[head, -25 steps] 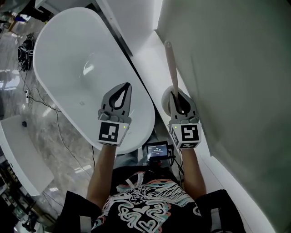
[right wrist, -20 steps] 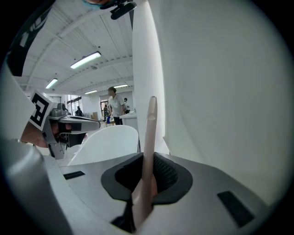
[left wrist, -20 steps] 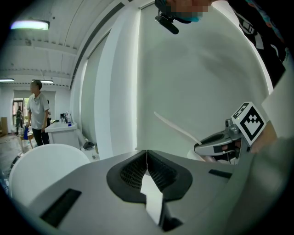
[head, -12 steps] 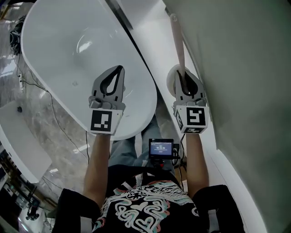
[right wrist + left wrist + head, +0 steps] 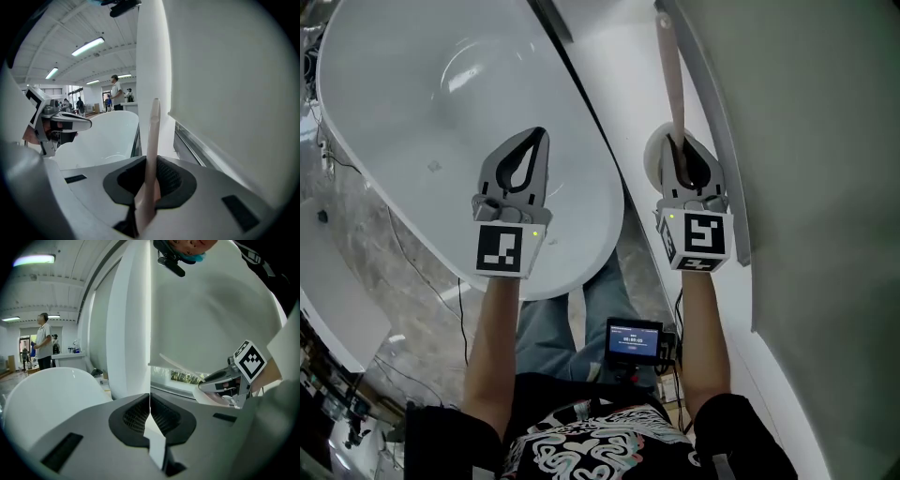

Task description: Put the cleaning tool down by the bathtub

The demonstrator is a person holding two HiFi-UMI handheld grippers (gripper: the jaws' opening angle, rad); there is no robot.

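Note:
The cleaning tool is a pale, long handle (image 5: 671, 75) rising from a round white head (image 5: 653, 165). My right gripper (image 5: 680, 145) is shut on that handle, beside the white oval bathtub (image 5: 422, 84) and close to the grey wall. In the right gripper view the handle (image 5: 151, 140) stands between the closed jaws of the right gripper (image 5: 146, 190), with the bathtub (image 5: 108, 131) to the left. My left gripper (image 5: 540, 138) hovers shut and empty over the tub's near rim. In the left gripper view, the left gripper (image 5: 150, 411) has its jaws pressed together.
A white ledge (image 5: 623, 84) runs between tub and wall (image 5: 806, 141). Cables (image 5: 412, 262) lie on the marble floor at left. A small screen device (image 5: 633, 339) hangs at the person's waist. A person (image 5: 43, 341) stands far off behind the tub.
Both grippers have shifted up the view, along the tub's side toward the wall, and the tub has slid left. The right gripper keeps its hold on the handle.

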